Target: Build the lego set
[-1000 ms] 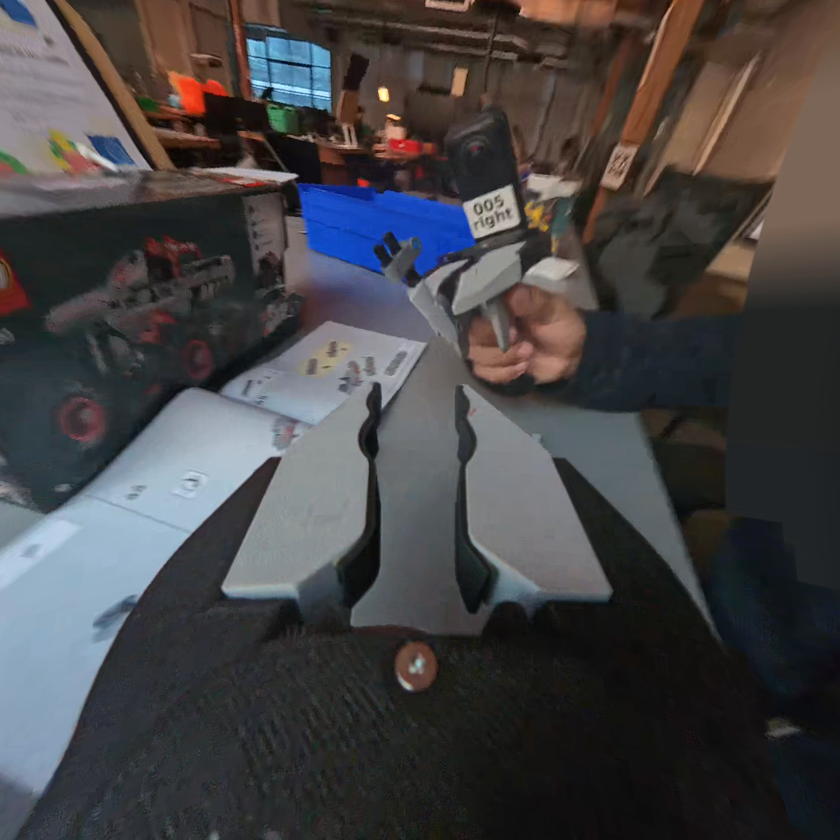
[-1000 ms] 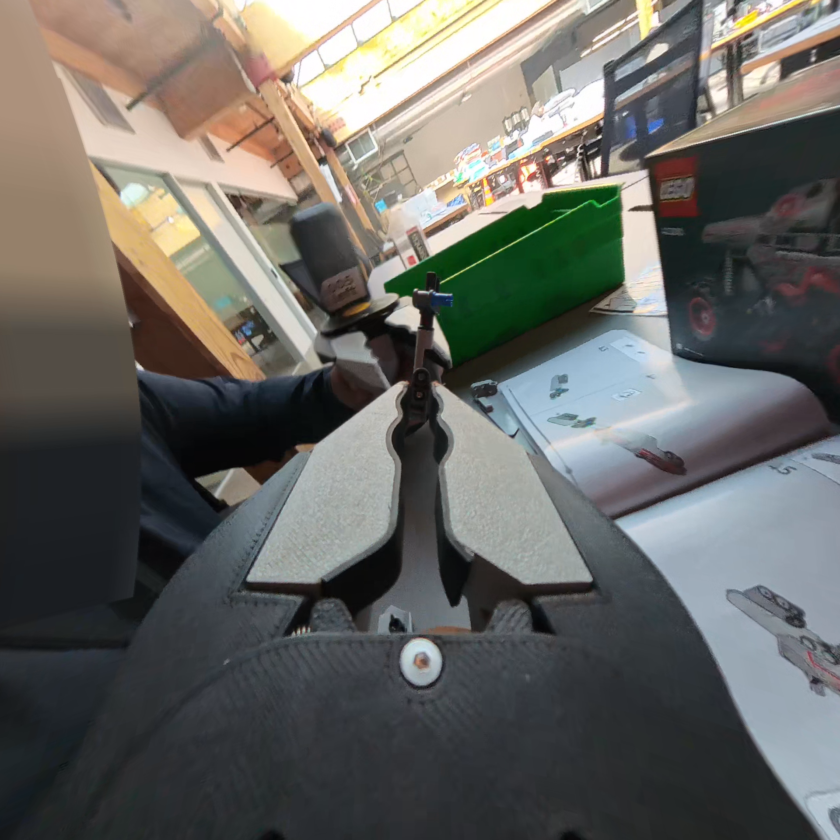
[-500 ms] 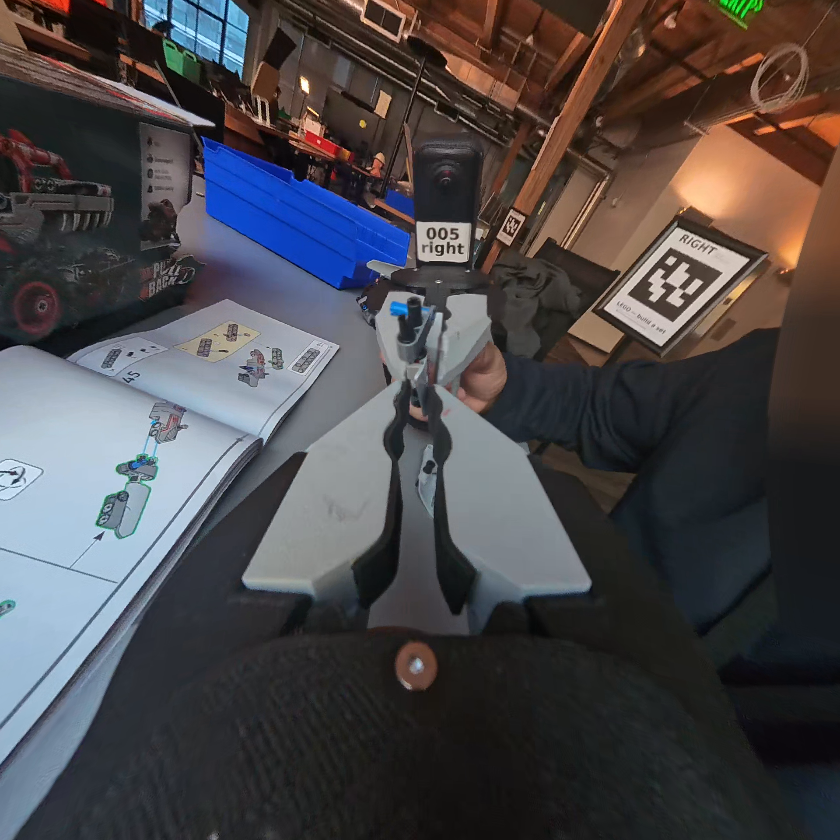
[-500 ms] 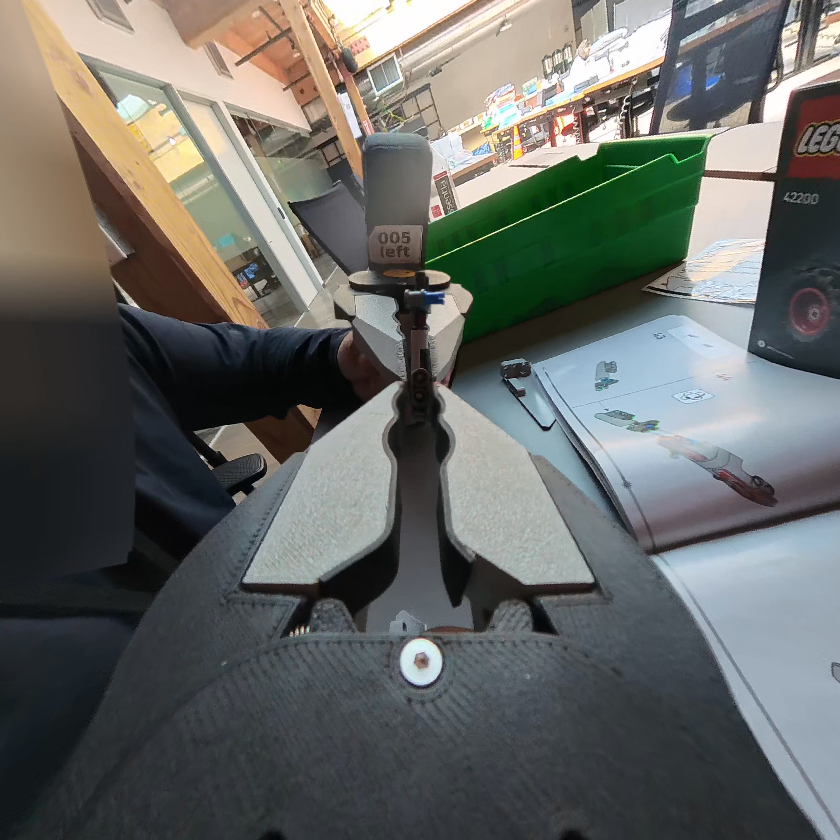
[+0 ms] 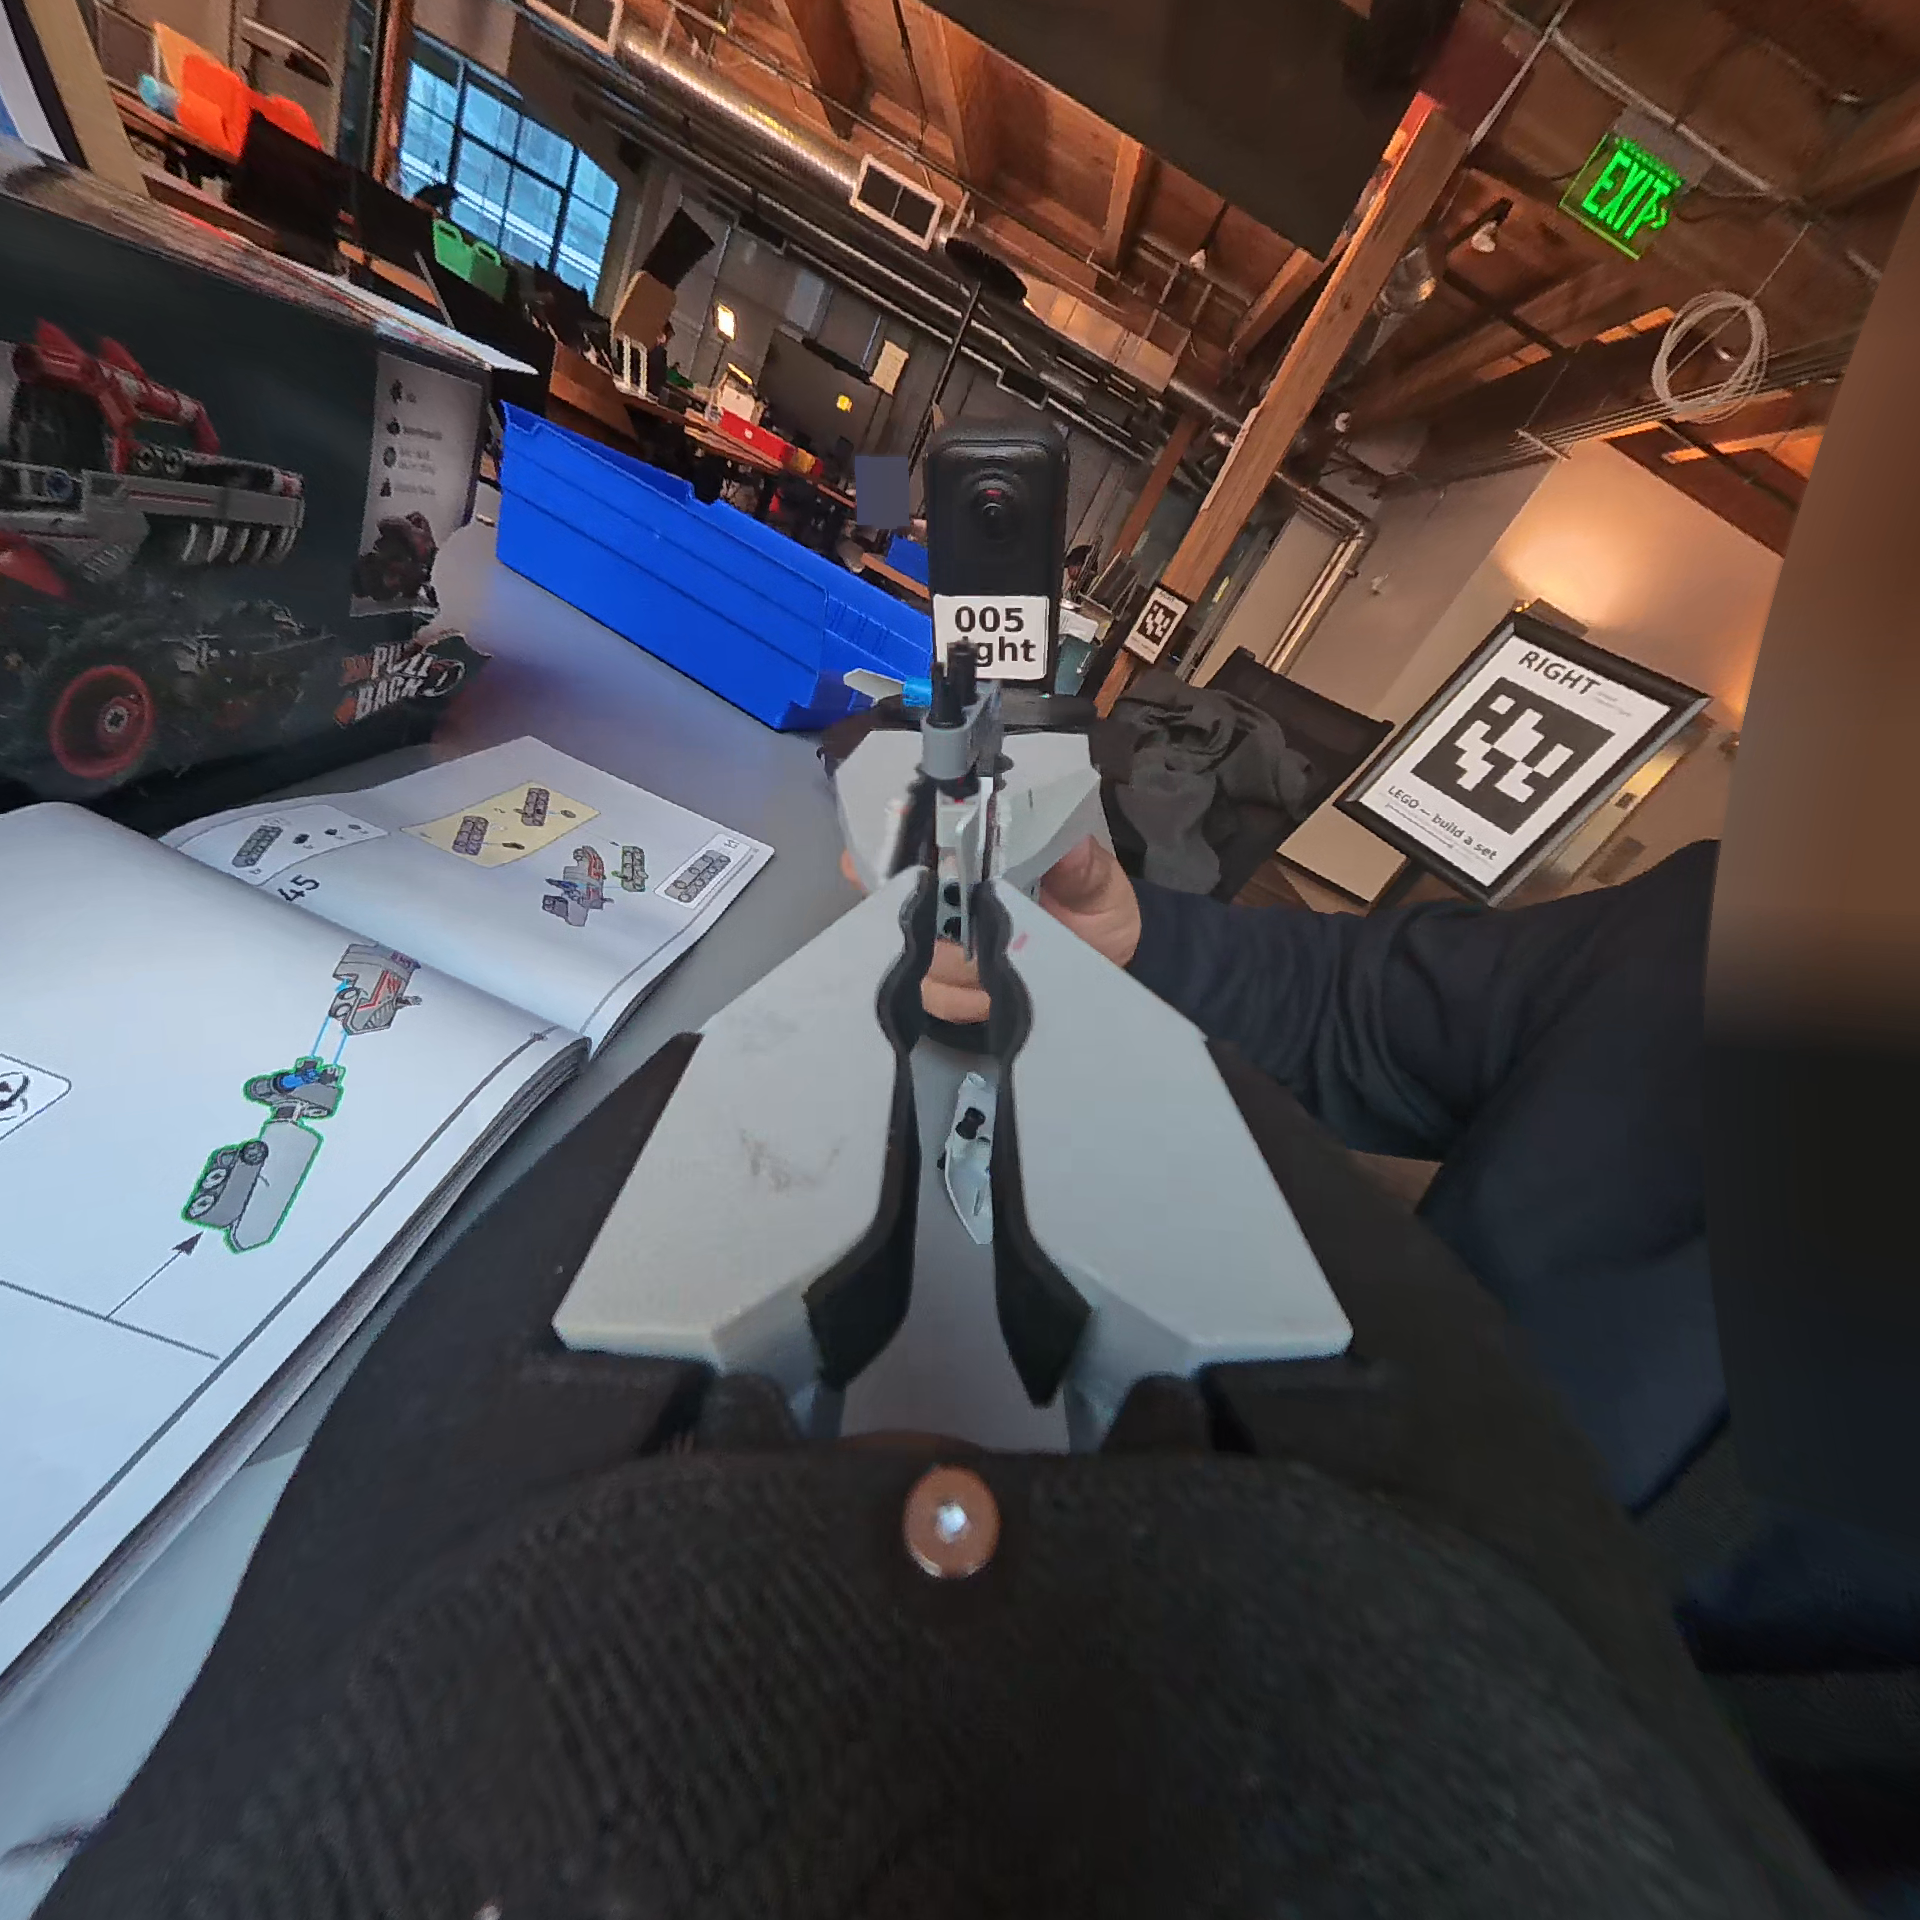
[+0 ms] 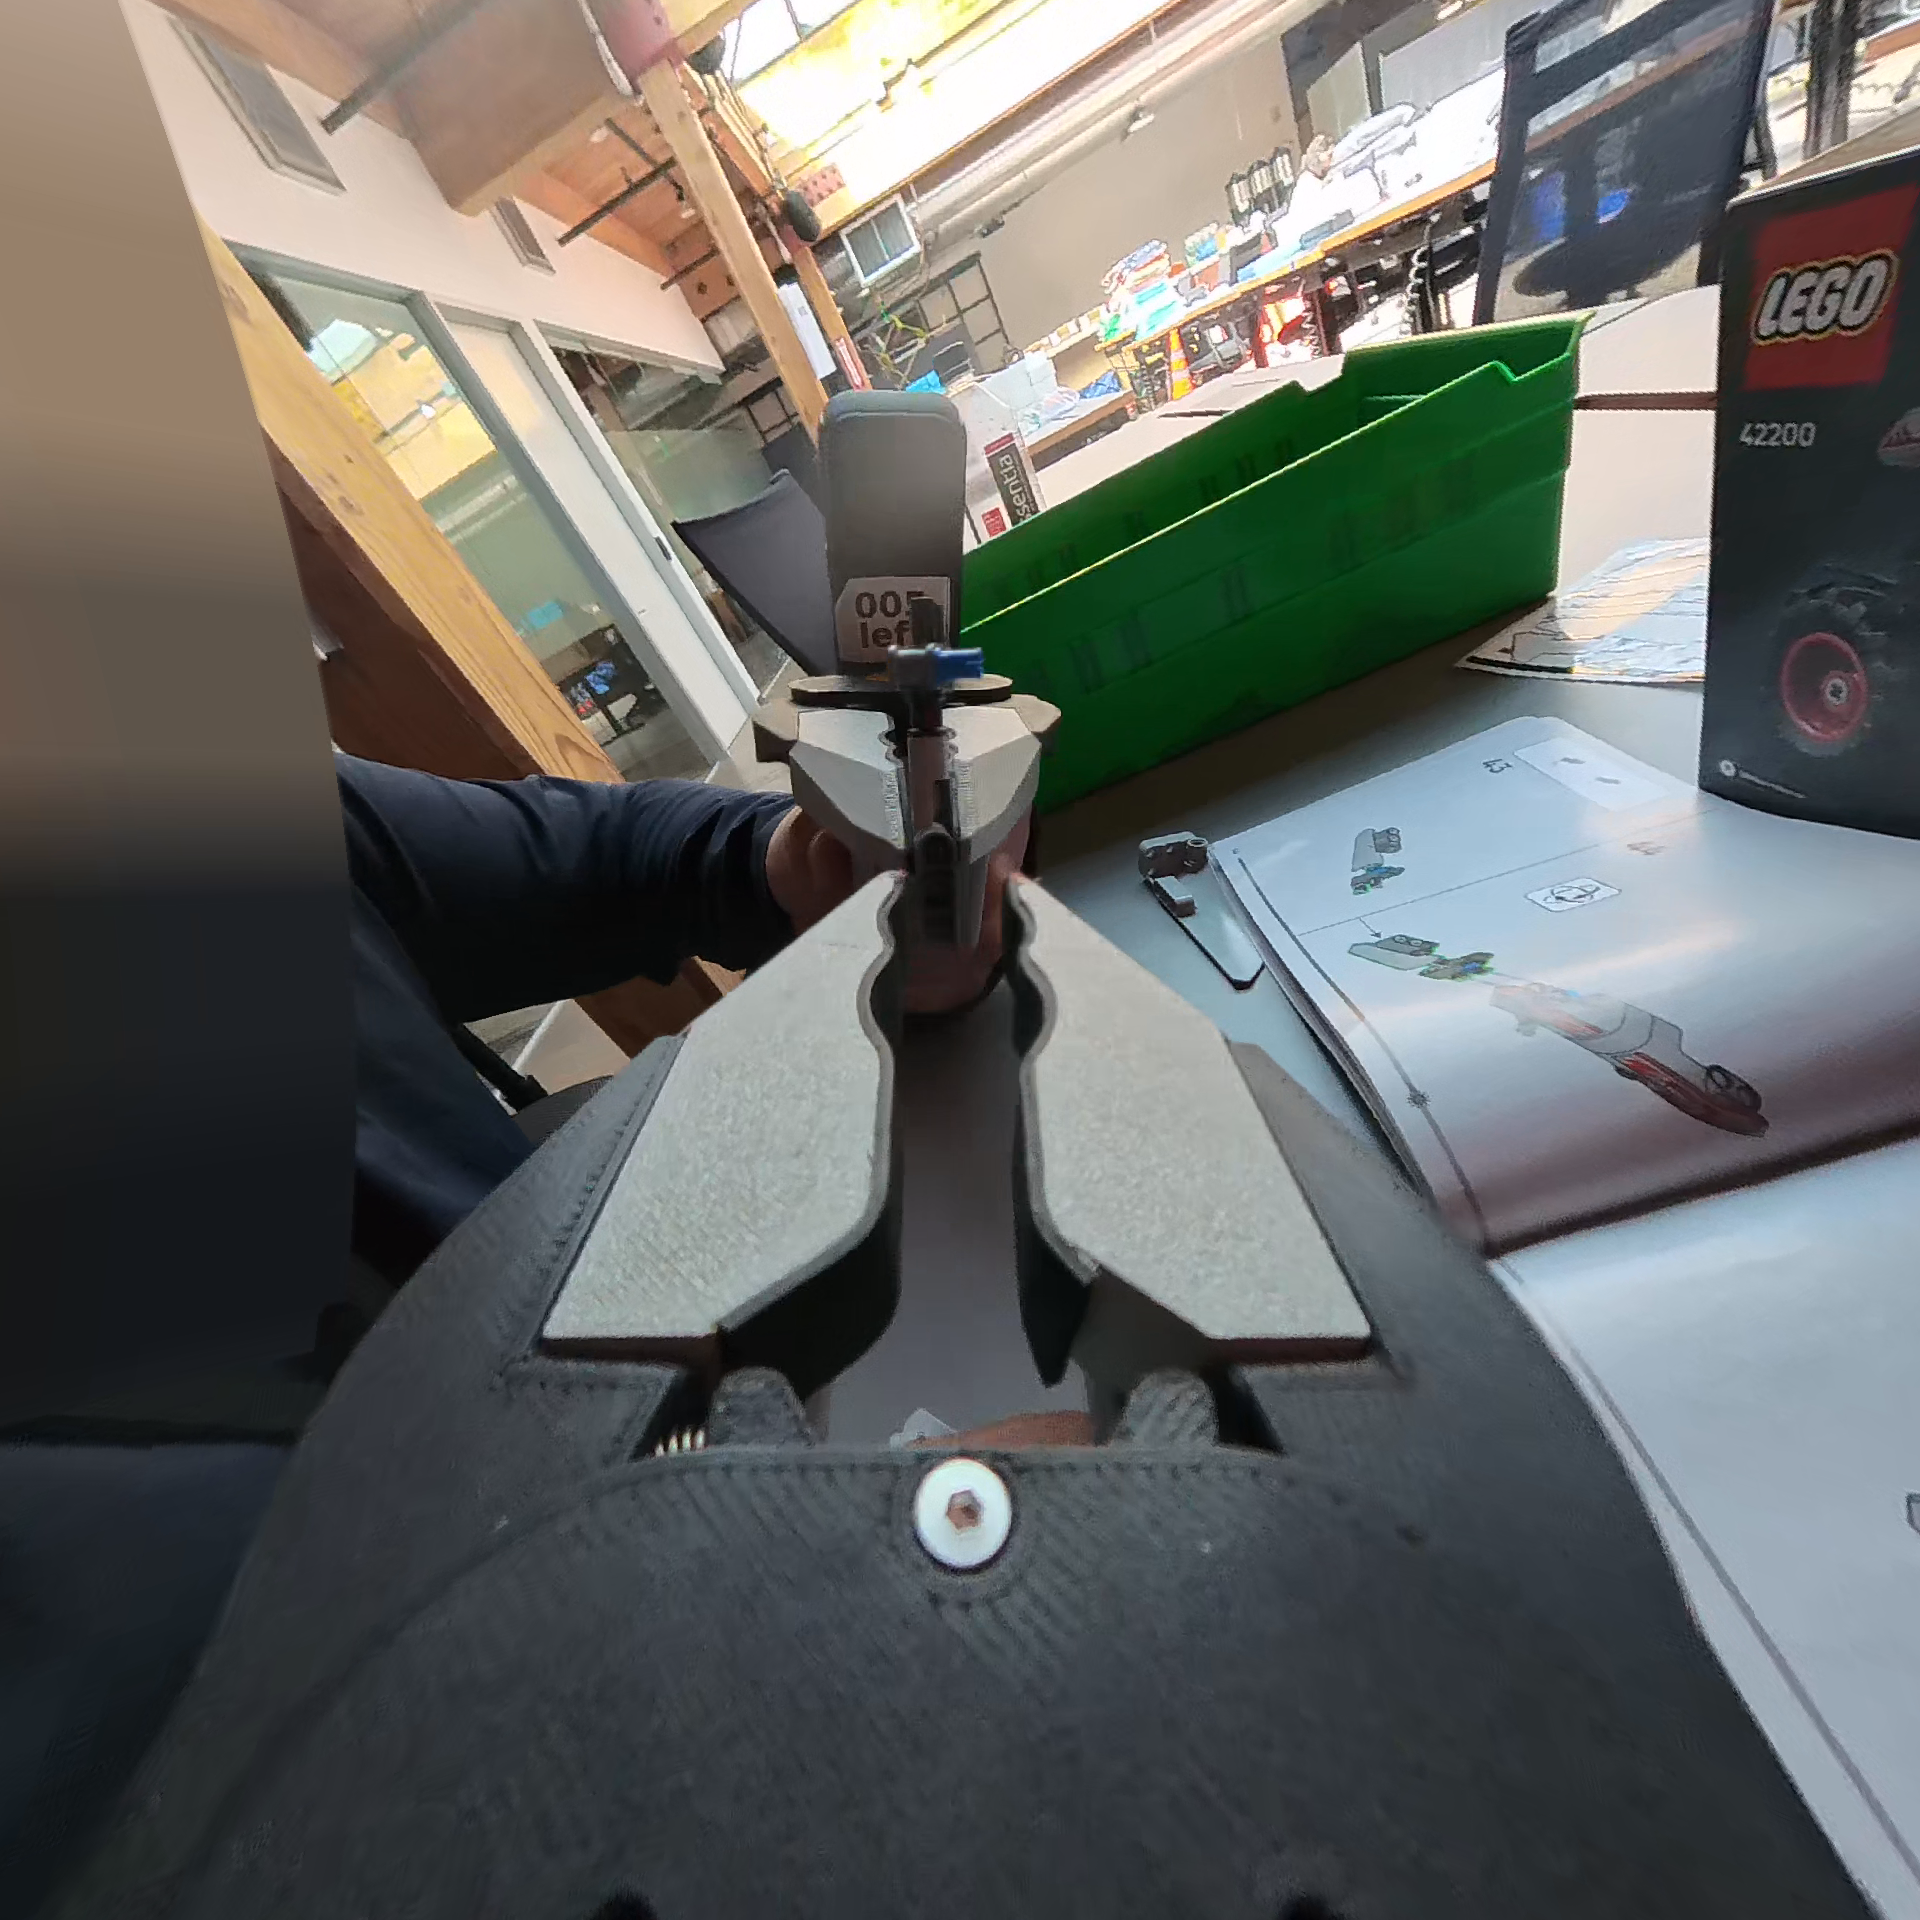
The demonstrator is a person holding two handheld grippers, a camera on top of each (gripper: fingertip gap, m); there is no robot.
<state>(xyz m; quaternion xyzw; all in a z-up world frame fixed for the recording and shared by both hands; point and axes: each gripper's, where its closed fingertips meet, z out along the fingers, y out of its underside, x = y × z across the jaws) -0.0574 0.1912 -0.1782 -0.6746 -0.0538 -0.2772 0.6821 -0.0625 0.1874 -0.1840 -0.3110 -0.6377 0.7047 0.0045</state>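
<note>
A slim grey lego assembly (image 5: 951,743) with a blue pin (image 5: 914,688) at its top stands upright in the air between my two grippers, which face each other. My left gripper (image 5: 951,904) is shut on its lower end. In the right wrist view the assembly (image 6: 925,748) rises from between the left gripper's closed jaws, with the blue pin (image 6: 954,658) on top. My right gripper (image 6: 951,904) is open; its tips stand on either side of the assembly with a small gap on each side. An open instruction booklet (image 5: 312,1039) lies on the grey table (image 5: 623,686).
The lego box (image 5: 187,520) stands behind the booklet. A blue bin (image 5: 675,592) is on one side and a green bin (image 6: 1299,582) on the other. A loose grey lego part (image 6: 1174,857) and a dark flat piece (image 6: 1226,935) lie by the booklet's edge (image 6: 1455,935). A person's sleeves cross the table's near edge. My left and right fingertips are right by each other. From either gripper's tips it is about 15 cm to the dark flat piece (image 6: 1226,935). Look for it in the left wrist view (image 5: 160,1628) too.
The grippers came together tip to tip. The left gripper closed on the assembly that the right gripper held, and the right gripper's jaws have opened.
</note>
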